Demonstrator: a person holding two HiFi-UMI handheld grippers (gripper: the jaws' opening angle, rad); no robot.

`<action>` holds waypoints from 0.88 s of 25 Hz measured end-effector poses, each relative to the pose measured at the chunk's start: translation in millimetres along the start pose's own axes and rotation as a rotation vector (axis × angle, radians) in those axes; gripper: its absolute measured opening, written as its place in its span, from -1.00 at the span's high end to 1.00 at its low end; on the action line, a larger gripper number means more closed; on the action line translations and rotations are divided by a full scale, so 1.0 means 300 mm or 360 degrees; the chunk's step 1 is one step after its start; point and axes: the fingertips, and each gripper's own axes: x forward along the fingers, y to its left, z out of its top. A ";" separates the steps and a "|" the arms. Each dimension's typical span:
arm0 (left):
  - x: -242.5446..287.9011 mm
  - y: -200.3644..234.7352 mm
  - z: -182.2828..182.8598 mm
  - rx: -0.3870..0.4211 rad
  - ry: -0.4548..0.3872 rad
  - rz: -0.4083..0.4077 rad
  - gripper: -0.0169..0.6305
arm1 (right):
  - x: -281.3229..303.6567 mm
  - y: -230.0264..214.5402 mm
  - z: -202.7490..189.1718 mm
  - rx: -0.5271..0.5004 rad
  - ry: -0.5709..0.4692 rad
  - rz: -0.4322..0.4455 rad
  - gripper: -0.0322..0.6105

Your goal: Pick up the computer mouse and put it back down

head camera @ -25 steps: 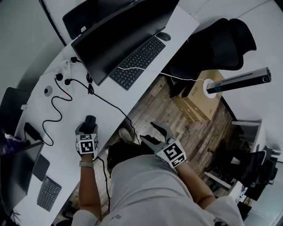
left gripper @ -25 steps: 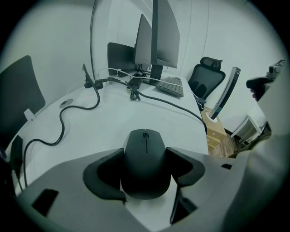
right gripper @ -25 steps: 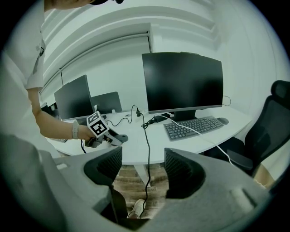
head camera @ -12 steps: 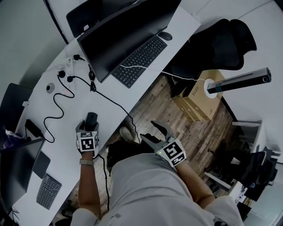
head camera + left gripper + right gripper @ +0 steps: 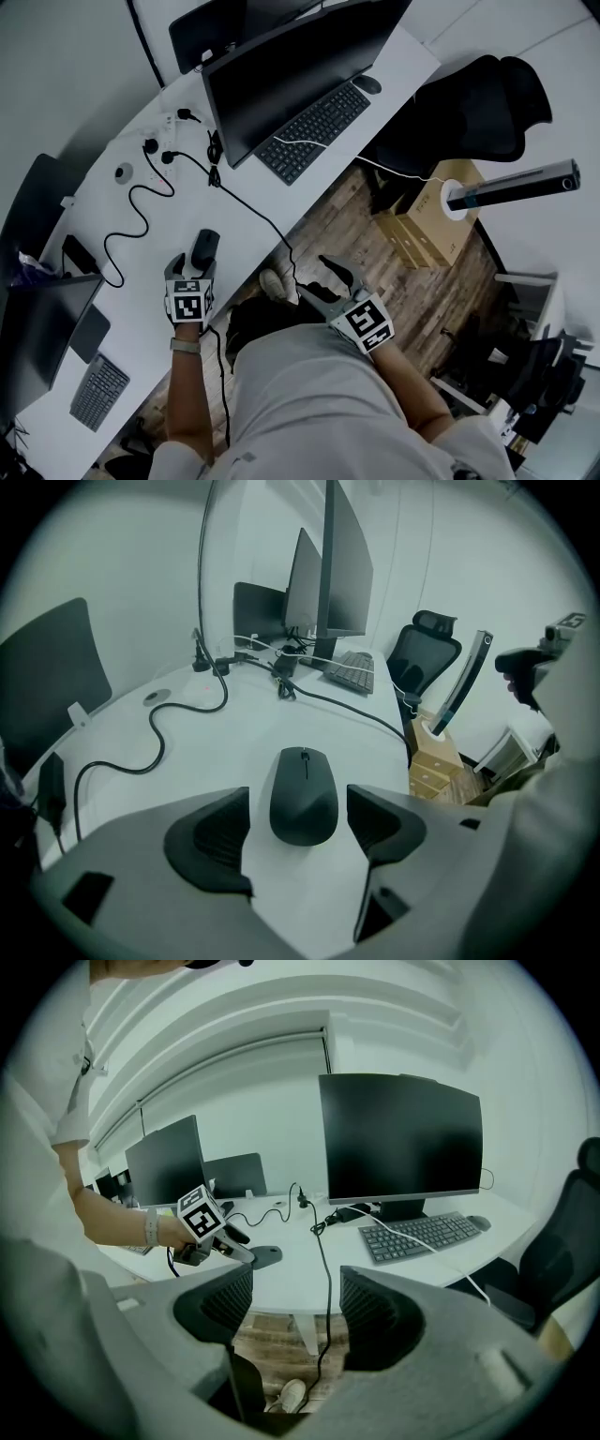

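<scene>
Where left fingers (image 5: 214,841) gape, mouse (image 5: 304,797) between, untouched

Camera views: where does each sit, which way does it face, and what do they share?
Head view: on the person's head, looking steeply down at the desk; the person's torso, left gripper and right gripper show.
Left gripper view: on the left gripper, looking along its open jaws at the mouse between them.
Right gripper view: on the right gripper, facing the desk; open jaws, nothing between.
Shared: all show the mouse.
</scene>
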 end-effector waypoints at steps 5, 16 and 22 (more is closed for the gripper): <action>-0.074 -0.004 0.002 -0.0020 -0.0050 0.0009 0.00 | 0.023 0.049 0.031 -0.0047 -0.0026 0.0066 0.00; -0.264 0.006 -0.053 -0.0107 -0.0159 0.0049 0.00 | 0.105 0.197 0.084 -0.0165 -0.0063 0.0263 0.00; -0.363 0.012 -0.086 -0.0188 -0.0232 0.0086 0.00 | 0.160 0.267 0.092 -0.0257 -0.0059 0.0366 0.00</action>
